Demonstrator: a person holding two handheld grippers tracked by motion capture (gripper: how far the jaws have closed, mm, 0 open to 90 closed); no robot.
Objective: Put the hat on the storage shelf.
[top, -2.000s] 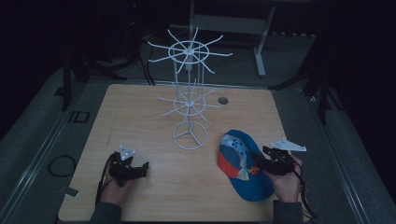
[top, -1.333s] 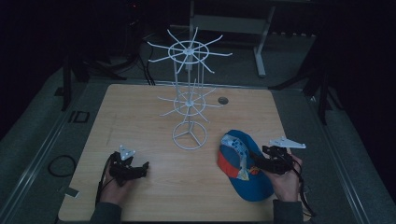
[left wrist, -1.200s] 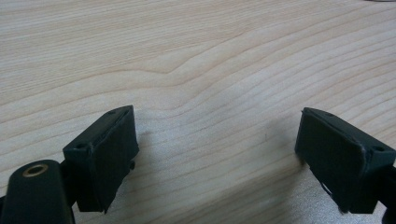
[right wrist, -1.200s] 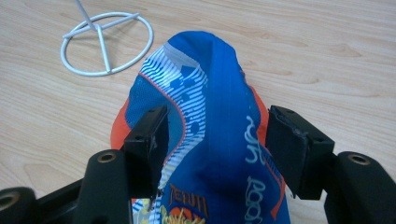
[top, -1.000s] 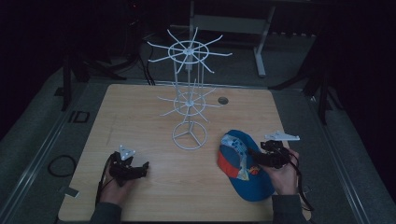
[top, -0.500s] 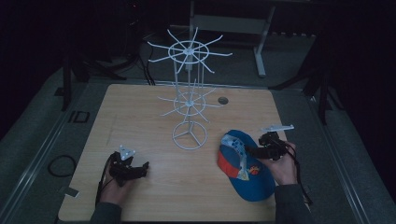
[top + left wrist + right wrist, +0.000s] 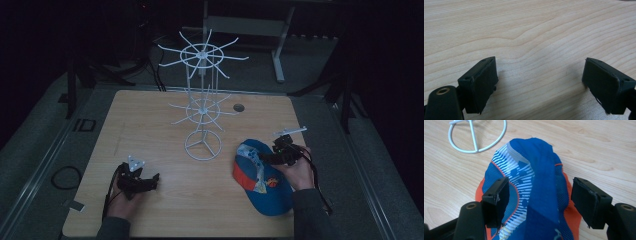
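A blue and orange cap [image 7: 260, 182] lies on the wooden table [image 7: 150, 115] at the near right. My right gripper [image 7: 262, 159] reaches over its far edge from the right. In the right gripper view the cap's blue crown [image 7: 534, 170] stands between the jaws of the right gripper [image 7: 540, 200]. The jaws have just been opening and the pads do not press on the fabric. My left gripper [image 7: 154, 179] rests at the near left. It is open, with bare wood between the jaws of the left gripper [image 7: 540, 82].
A tall white wire rack [image 7: 202, 100] with two tiers of spokes stands mid-table. Its ring base [image 7: 202, 145] sits just left of the cap and appears in the right gripper view [image 7: 476, 135]. A small round hole [image 7: 238, 107] is behind it. Dark floor surrounds the table.
My right hand has moved a little away from the table's near edge and leftward over the cap, and its jaws have spread. The left hand and the cap have stayed put.
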